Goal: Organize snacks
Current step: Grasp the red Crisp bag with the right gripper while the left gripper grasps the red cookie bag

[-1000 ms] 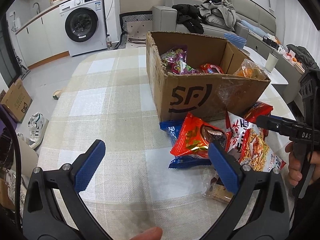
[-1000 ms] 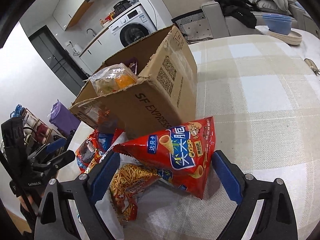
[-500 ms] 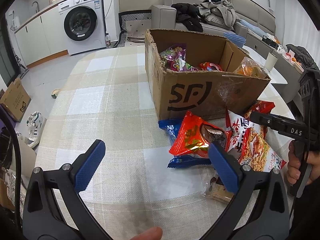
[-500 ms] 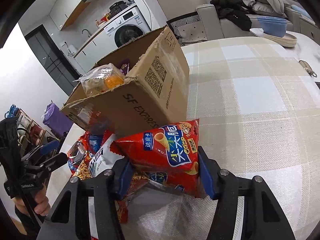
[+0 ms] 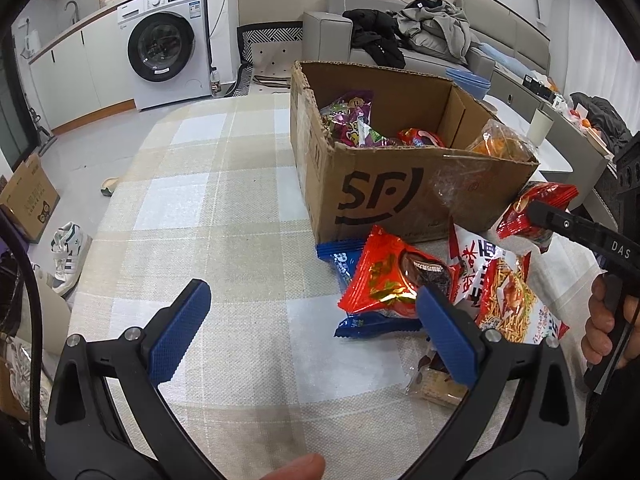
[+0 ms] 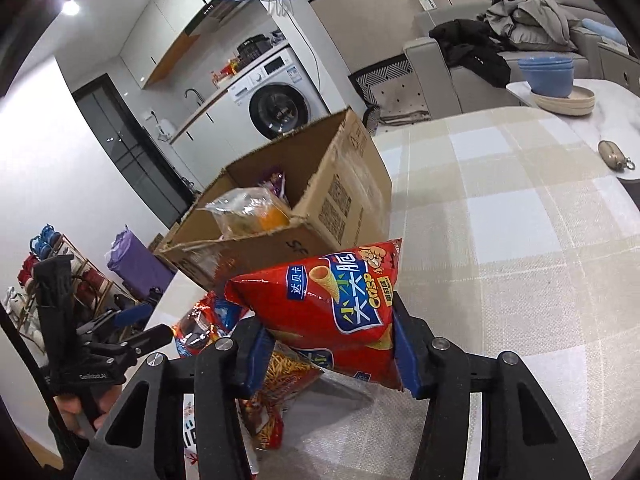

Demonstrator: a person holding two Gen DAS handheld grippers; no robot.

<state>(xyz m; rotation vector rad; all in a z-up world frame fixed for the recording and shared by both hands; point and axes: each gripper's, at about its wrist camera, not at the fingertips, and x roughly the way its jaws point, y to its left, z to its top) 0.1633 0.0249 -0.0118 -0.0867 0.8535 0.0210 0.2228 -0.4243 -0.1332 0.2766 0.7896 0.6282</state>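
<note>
Red crisp bag (image 6: 340, 312) clamped between the blue pads of the right gripper (image 6: 326, 354), fingers still narrowing on it, both pads pressing its lower sides. Bag raised off the checked surface (image 6: 500, 248), tilted, top corner just before the near wall of the cardboard box (image 6: 332, 200). Seen from the left wrist view as a red packet (image 5: 536, 212) at the tip of the black right gripper (image 5: 538, 210), beside the box's right front corner.

Box (image 5: 384, 196) open at the top, standing on the surface (image 5: 208, 216). Inside: purple-and-green packets (image 5: 352, 120), a red packet (image 5: 420, 136), and a clear bag of orange snacks (image 5: 500, 142) propped over the right rim.

In front of the box, lying on the surface: red-and-gold packet (image 5: 392, 280) atop a blue packet (image 5: 344, 260), white-and-red noodle-stick bag (image 5: 504, 292) just beside it, small clear-wrapped biscuit pack (image 5: 436, 384) nearer the camera.

Left gripper (image 5: 308, 332) held above the surface, fingers spread wide, nothing between them; right pad (image 5: 448, 340) overlapping the red-and-gold packet in view, contact not determinable. Hand (image 5: 600, 320) on the right gripper's handle at the right edge.

Washing machine (image 5: 164, 48) and sofa (image 5: 440, 36) with heaped clothing beyond.
</note>
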